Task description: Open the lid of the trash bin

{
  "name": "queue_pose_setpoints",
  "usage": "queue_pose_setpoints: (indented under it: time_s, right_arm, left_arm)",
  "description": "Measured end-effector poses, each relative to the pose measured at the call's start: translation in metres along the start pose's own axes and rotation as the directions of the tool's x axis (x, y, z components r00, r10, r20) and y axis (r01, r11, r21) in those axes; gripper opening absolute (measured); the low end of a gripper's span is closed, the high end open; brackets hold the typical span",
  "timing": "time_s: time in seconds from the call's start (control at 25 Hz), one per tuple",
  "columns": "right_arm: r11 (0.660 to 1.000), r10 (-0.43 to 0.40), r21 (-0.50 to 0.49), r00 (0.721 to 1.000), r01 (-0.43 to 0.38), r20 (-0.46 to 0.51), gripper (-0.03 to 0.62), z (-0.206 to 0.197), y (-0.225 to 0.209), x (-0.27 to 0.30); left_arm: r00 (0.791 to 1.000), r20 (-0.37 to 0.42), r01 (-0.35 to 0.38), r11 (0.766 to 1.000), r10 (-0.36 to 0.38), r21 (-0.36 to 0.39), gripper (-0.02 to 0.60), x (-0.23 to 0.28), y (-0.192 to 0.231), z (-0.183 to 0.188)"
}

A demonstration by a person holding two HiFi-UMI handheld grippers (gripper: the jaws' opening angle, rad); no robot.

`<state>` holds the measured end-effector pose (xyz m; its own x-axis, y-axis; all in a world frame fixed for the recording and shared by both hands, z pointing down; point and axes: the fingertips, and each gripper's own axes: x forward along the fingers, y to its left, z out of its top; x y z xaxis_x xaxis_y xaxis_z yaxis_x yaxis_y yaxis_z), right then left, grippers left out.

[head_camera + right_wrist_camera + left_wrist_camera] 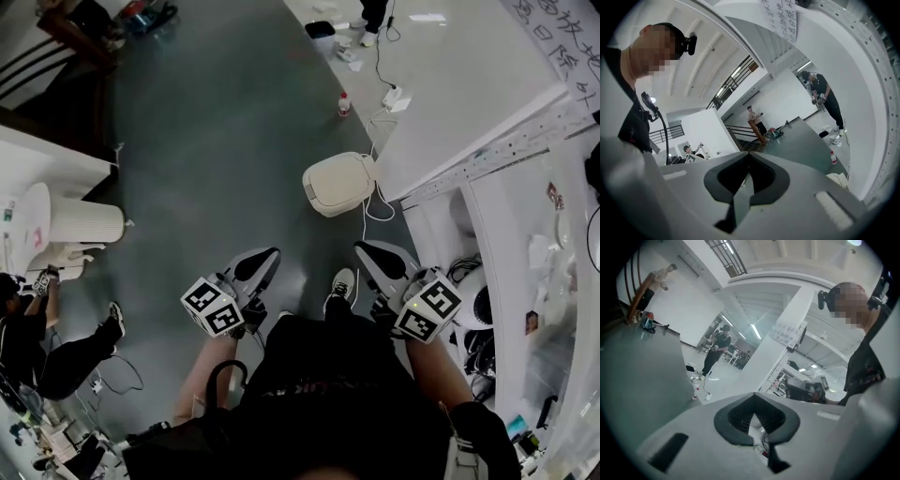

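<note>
The trash bin (339,184) is a low cream-coloured bin with its lid down, standing on the grey floor against a white wall base. Both grippers hang above the floor short of it and apart from it. My left gripper (263,262) points toward the bin from the lower left, jaws together with nothing between them. My right gripper (371,254) points at it from the lower right, jaws likewise closed and empty. The left gripper view shows the left gripper (753,414) with its dark pads meeting. In the right gripper view the right gripper (749,174) looks the same, with a corner of the bin (838,180) at right.
A white cable (372,208) runs from the bin up to a power strip (395,97). A small bottle (344,104) stands on the floor beyond. A white wall (469,103) borders the right. A ribbed white cylinder (84,222) and a seated person (56,347) are at left.
</note>
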<state>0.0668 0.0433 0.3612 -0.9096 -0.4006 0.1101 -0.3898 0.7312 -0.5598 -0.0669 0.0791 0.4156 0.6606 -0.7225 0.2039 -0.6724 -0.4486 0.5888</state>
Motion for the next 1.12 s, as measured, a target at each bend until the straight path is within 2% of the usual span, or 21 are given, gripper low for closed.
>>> queue_pose_setpoints:
  time_s: [0.2,0.48,0.76,1.12]
  right_arm:
    - [1.000,0.016,0.007,1.000,-0.015,-0.019,0.008,0.009,-0.029,0.001]
    - [1.000,-0.016,0.024,0.999,0.016,-0.033,0.008,0.010,-0.053,0.011]
    - [0.993,-0.112,0.030,0.993,0.113,-0.033,0.008,0.001,-0.069,0.032]
    - [0.963,-0.251,0.091,0.967,0.254,-0.045,0.008,-0.025,-0.111,0.077]
  left_arm:
    - [0.998,-0.012,-0.056,0.998,0.056,-0.012,0.002,0.039,0.032,0.001]
    - [0.993,-0.070,-0.095,0.994,0.091,-0.059,0.002,0.077,0.088,-0.017]
    - [0.983,-0.172,-0.073,0.994,0.059,-0.076,0.002,0.103,0.149,-0.040]
    - [0.953,-0.303,-0.053,0.994,0.022,-0.094,0.002,0.139,0.241,-0.075]
